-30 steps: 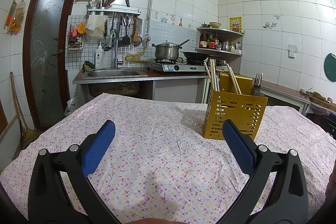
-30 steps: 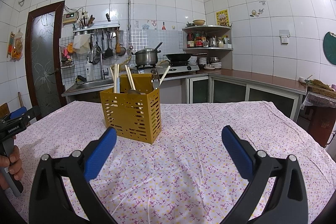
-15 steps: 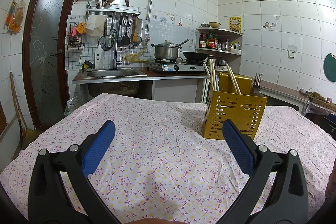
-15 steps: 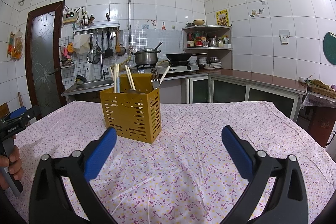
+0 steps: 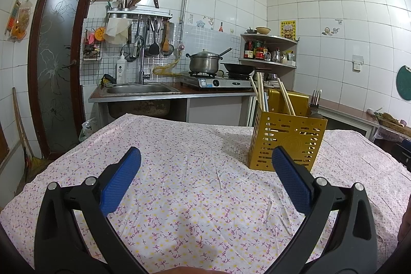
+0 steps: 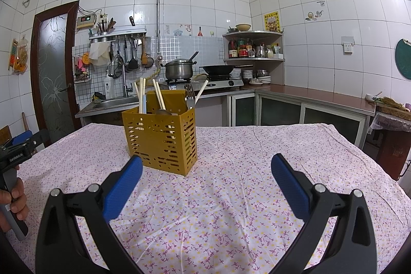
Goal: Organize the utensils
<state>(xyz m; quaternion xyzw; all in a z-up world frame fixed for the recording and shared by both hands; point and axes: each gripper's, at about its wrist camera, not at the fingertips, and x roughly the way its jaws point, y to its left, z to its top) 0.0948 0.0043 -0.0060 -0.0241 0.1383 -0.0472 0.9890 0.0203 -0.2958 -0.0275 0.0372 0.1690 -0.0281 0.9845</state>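
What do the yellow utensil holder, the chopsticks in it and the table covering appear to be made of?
Utensil holder: probably moulded plastic, matte mustard yellow, with punched slots. Chopsticks: pale and uniform, likely wood or bamboo, possibly plastic. Table covering: thin printed fabric, judging by its creases and small floral print.

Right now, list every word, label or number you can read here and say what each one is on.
"GenRobot.AI": on the body of the left gripper, seen from the right wrist view.
Yellow poster on the wall tiles: printed characters, too small to read.
Sticker on the stove front: blurred, unreadable.
Wall control box display: lit, unreadable.
Shelf bottles: labels too small.
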